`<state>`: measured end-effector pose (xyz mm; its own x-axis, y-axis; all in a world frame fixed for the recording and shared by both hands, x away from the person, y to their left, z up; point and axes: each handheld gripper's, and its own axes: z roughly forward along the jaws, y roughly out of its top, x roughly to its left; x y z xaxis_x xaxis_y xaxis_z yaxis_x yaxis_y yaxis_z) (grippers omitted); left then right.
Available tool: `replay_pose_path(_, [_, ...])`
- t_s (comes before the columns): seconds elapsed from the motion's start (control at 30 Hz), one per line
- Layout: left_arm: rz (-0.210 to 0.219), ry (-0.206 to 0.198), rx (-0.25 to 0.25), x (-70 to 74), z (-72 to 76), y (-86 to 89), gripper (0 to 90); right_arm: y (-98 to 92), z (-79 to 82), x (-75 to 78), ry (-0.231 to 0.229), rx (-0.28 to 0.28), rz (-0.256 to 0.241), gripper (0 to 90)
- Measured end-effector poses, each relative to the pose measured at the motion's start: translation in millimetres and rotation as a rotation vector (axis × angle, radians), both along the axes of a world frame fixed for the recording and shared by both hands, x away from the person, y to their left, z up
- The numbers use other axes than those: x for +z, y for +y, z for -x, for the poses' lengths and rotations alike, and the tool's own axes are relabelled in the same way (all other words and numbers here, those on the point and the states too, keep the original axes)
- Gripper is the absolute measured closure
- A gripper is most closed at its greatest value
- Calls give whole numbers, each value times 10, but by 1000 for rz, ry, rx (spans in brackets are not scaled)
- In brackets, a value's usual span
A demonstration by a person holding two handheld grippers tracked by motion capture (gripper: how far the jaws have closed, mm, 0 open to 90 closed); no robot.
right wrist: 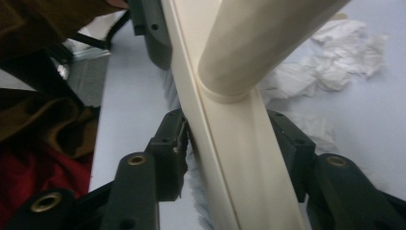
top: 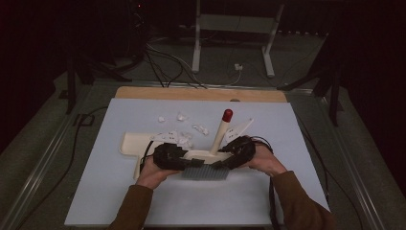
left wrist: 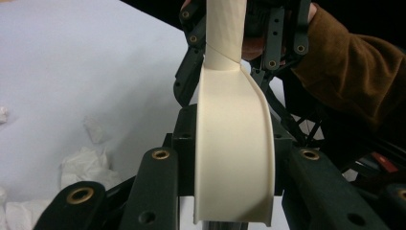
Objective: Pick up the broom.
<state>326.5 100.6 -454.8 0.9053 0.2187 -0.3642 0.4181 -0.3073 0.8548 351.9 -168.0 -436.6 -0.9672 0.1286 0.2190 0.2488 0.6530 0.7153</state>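
Note:
A cream hand brush [top: 207, 155] with grey bristles [top: 206, 172] stands on the white table. Its handle [top: 220, 134] rises tilted up to a red tip [top: 227, 115]. My left gripper [top: 187, 162] is shut on the left end of the brush's back, and my right gripper [top: 219, 162] is shut on the right end. In the left gripper view the cream back [left wrist: 234, 182] sits clamped in the left gripper [left wrist: 234, 139], with the right gripper's black links [left wrist: 282, 43] beyond. In the right gripper view the right gripper [right wrist: 230, 153] clamps the back [right wrist: 225, 120] below the handle [right wrist: 258, 43].
A cream dustpan [top: 139, 143] lies just behind the left hand, with crumpled paper [top: 181, 139] at its mouth. More paper scraps [top: 201, 128] lie farther back on the white sheet [top: 143, 201]. A white pointed piece [top: 240, 127] rests right of the handle. A wooden board edge [top: 201, 93] runs along the back.

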Motion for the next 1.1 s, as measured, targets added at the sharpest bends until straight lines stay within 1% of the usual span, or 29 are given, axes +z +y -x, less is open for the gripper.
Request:
replay_pose_path(0.1, [7,3,17,6,-3,11,655,-3,0,-4,13,20,-19,594])
replay_pose_path(0.2, [9,2,30,9,-1,14,599,5,18,2,19,37,-20,642])
replay_pose_path(0.23, [7,-3,40,12,5,12,572,6,22,3,17,46,-25,662])
replay_pose_path(0.27, [3,-6,57,15,14,13,539,5,32,8,26,50,-25,674])
replay_pose_path(0.3, [2,-13,74,17,25,14,530,6,41,15,29,37,-23,676])
replay_pose_path(0.37, [-3,-24,105,28,39,14,498,13,46,23,20,27,-23,678])
replay_pose_path(0.4, [1,-22,118,31,43,18,467,16,45,25,11,20,-21,678])
replay_pose_path(0.5, [-1,-27,146,48,59,52,419,9,38,28,15,5,-25,678])
replay_pose_path(0.57, [2,-21,164,68,71,78,379,3,35,29,14,0,-23,678])
replay_pose_path(0.6, [-3,-36,189,86,89,90,343,-2,32,30,14,0,-26,678])
replay_pose_path(0.63, [-12,-50,216,103,104,102,279,-6,32,33,15,-5,-20,678])
replay_pose_path(0.7, [-7,-60,264,133,123,143,164,-24,19,30,14,-24,-19,678])
replay_pose_path(0.73, [-7,-63,288,145,132,165,148,-36,12,26,16,-25,-23,678])
replay_pose_path(0.77, [-10,-69,315,155,143,183,112,-46,11,26,17,-33,-22,679])
replay_pose_path(0.83, [-19,-87,338,162,162,229,23,-62,11,33,14,-42,-24,678])
replay_pose_path(0.93, [-36,-118,394,157,198,311,5,-74,10,50,11,-46,-32,678])
replay_pose_path(1.0, [-45,-133,443,154,234,367,5,-79,3,54,8,-52,-35,678])
replay_pose_path(1.1, [-55,-147,495,157,285,464,5,-78,-7,49,12,-60,-34,678])
